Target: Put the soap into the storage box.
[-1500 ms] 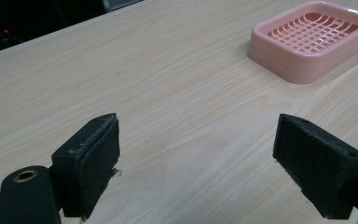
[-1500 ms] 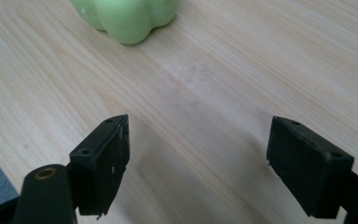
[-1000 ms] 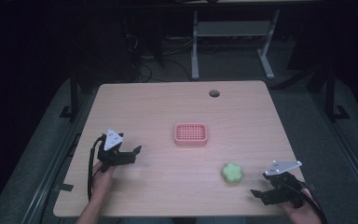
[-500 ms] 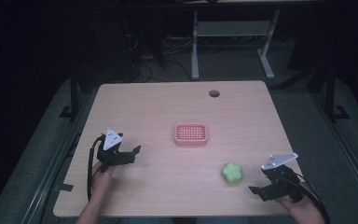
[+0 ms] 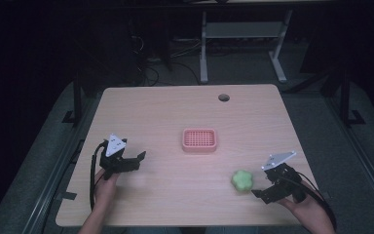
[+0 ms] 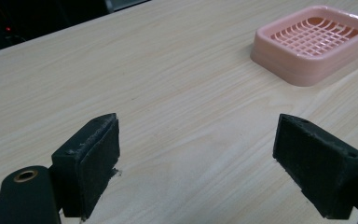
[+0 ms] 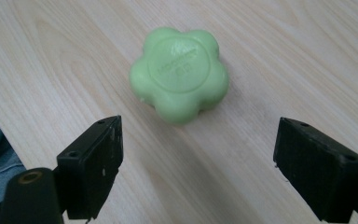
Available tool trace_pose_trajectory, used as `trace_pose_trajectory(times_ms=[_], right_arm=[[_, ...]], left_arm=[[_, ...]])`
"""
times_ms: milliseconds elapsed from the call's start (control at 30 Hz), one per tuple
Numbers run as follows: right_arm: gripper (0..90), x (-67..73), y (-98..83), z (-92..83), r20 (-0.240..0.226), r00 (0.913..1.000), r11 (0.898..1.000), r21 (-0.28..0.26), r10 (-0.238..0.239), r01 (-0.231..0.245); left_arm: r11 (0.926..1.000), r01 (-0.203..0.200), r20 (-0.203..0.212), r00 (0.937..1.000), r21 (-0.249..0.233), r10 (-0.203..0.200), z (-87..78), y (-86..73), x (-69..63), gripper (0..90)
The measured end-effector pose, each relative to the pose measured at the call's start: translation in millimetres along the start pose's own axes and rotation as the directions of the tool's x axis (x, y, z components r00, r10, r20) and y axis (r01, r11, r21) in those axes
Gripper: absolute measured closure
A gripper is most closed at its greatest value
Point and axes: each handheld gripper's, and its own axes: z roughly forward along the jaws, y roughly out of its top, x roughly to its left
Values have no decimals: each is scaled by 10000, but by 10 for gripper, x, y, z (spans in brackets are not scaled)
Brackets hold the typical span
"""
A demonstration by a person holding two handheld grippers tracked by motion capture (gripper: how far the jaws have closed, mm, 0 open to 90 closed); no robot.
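The green flower-shaped soap bar [image 5: 242, 180] lies flat on the wooden table [image 5: 175, 112], toward its near right part, well apart from the pink soap dish [image 5: 199, 140] that sits near the middle. The right gripper [image 5: 265, 187] stands just beside the soap, on its right, jaws spread wide with nothing between them. In the right gripper view the soap [image 7: 179, 74] lies ahead of the right gripper [image 7: 198, 170], beyond the jaw tips and a little to the left of the centre line between them; it is not yet inside the gap. The bar is round-lobed with no long axis, so jaw orientation appears to matter little; the gap looks wider than the bar.

The left gripper [image 5: 132, 162] rests at the table's near left, jaws likewise wide and empty, far from the soap. The right hand is plainly the nearer one.

The right gripper view shows an embossed round stamp on the soap's top face, lettering too small to read; the high view does not resolve it. The left gripper view shows the dish [image 6: 314, 42] as a slatted grid tray, empty, ahead and to the right of the left gripper [image 6: 198, 163].

Judgement: the probable move is a short advance of the right gripper to straddle the soap.
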Motion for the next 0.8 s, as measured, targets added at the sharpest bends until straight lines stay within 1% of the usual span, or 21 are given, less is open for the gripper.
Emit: trace_pose_trajectory(times_ms=[200,367,433,467,567,600,700,800], right_arm=[[146,15,97,79,-42,9999,9995,295,-133,134],[147,28,188,153,-241,9995,9981,561,-221,234],[147,31,202,164,-274,9992,9978,588,-283,299],[147,49,245,195,-292,9988,9964,741,-382,402],[146,59,275,223,-267,9985,9951,845,-484,505],[147,61,300,250,-321,9980,9943,901,-549,576],[147,61,321,272,-344,9981,9937,985,-509,540],[147,64,357,327,-352,9974,9906,1199,-623,661]], left_arm=[[10000,19,-21,10000,9,-19,0,-2,6,143],[10000,-3,-38,10000,-11,3,-1,-1,9,143],[10000,22,-31,10000,-15,-22,-2,-2,10,143],[10000,15,-51,10000,2,-15,-3,-3,14,143],[10000,10,-49,10000,-17,-11,-4,-3,14,143],[10000,9,-63,10000,6,-9,-3,-4,14,143],[10000,46,-46,10000,-1,-46,-3,-4,15,143],[10000,23,-57,10000,6,-23,-2,-5,16,143]])
